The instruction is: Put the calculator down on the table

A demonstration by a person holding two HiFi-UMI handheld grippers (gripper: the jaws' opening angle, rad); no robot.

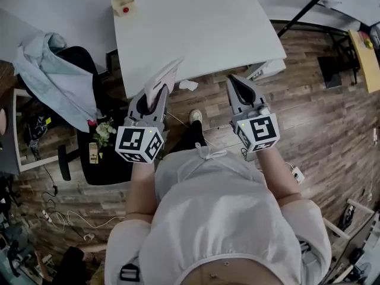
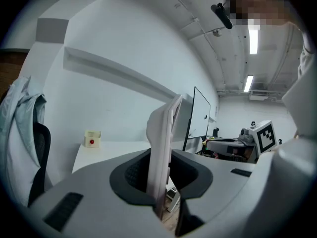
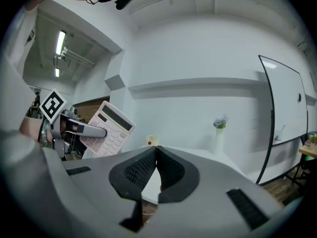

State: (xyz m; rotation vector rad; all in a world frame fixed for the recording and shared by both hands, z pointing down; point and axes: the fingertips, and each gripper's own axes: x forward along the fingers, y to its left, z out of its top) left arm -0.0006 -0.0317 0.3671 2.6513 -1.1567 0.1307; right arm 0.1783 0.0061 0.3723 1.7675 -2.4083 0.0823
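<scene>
A pale pink calculator (image 1: 162, 81) stands on edge between the jaws of my left gripper (image 1: 155, 97), which is shut on it just short of the white table's (image 1: 196, 28) near edge. Seen edge-on in the left gripper view, the calculator (image 2: 163, 143) rises from the jaws of the left gripper (image 2: 159, 182). The right gripper view shows the calculator's keypad face (image 3: 110, 130) at the left, held by the left gripper. My right gripper (image 1: 242, 89) is shut with nothing in it, beside the left one, its pads meeting in the right gripper view (image 3: 157, 168).
A small cream box with a red button (image 1: 123, 2) sits at the table's far left corner. A black chair (image 1: 89, 100) draped with a light jacket (image 1: 50, 70) stands left of the table. A vase of flowers (image 3: 219, 133) and a whiteboard (image 3: 285, 108) stand beyond. Cables lie on the wooden floor.
</scene>
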